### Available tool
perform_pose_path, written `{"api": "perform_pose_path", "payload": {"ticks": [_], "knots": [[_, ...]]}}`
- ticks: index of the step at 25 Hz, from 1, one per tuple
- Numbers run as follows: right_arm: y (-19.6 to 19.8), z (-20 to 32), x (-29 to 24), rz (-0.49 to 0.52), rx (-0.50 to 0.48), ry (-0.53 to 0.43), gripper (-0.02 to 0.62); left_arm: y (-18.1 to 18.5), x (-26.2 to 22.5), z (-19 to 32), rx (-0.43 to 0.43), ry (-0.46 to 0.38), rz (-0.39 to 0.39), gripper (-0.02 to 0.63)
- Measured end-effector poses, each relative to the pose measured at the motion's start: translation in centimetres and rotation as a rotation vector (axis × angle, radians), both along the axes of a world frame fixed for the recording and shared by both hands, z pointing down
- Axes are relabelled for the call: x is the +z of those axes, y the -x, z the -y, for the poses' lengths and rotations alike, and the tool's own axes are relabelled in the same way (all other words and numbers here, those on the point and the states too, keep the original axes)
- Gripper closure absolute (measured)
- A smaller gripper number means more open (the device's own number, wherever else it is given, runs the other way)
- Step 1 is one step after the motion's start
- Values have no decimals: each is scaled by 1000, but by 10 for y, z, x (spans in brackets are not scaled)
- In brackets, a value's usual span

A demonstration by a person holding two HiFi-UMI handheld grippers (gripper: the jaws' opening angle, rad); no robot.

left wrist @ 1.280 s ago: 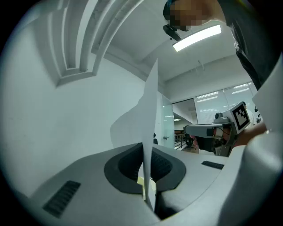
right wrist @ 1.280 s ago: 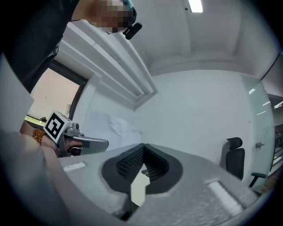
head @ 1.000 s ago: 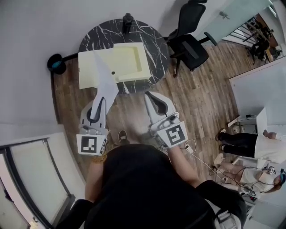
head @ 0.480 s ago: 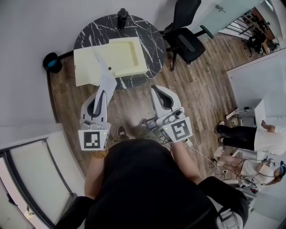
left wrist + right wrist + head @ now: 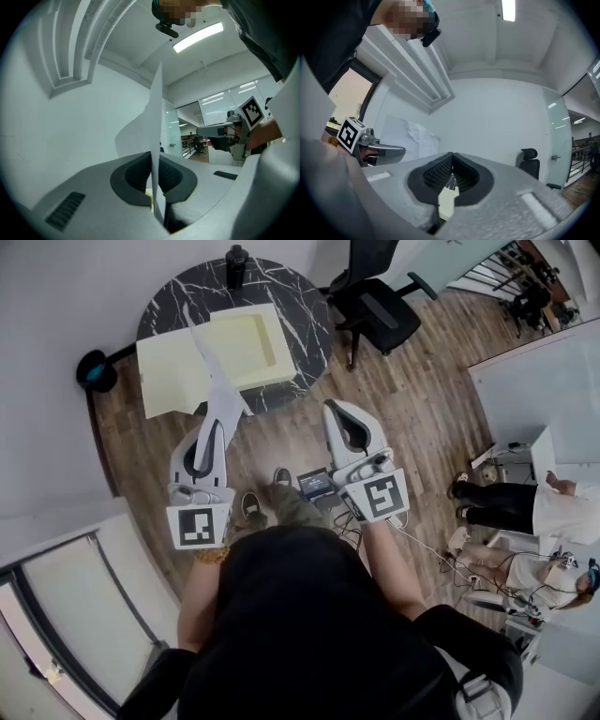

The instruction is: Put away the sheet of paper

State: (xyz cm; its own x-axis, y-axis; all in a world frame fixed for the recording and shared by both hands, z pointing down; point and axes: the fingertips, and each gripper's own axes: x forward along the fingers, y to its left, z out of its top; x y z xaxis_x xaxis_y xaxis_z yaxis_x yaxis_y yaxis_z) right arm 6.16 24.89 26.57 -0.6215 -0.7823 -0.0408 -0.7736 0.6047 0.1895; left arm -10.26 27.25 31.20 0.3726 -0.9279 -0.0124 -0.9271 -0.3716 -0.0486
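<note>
Since a second ago, table and tray have slid toward the upper left of the head view. Both grippers sit lower in frame, and the grip is unchanged.

Sheet of paper (image 5: 223, 399): pinched by its lower edge in the left gripper (image 5: 211, 432), whose jaws are clamped on it. It stands up out of the jaws, its top overlapping the yellow tray (image 5: 246, 343) in the head view.

Handling, judged: light, limp, creases easily, and would slide from a slack pinch. Best held near an edge with a firm grip.

Right gripper (image 5: 342, 418): jaws closed together with nothing between them.

Round marble table (image 5: 309, 310) is at upper left, with a black chair (image 5: 375, 310) beside it at top centre.
</note>
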Motion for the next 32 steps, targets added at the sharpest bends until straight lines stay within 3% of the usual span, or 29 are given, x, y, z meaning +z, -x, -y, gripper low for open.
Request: {"api": "perform_pose_path", "payload": {"ticks": [19, 32], "knots": [[-42, 74, 20, 32, -62, 65, 598, -68, 13, 62, 7, 52, 64, 597], [-56, 127, 41, 78, -132, 129, 598, -93, 20, 109, -27, 88, 122, 597]]}}
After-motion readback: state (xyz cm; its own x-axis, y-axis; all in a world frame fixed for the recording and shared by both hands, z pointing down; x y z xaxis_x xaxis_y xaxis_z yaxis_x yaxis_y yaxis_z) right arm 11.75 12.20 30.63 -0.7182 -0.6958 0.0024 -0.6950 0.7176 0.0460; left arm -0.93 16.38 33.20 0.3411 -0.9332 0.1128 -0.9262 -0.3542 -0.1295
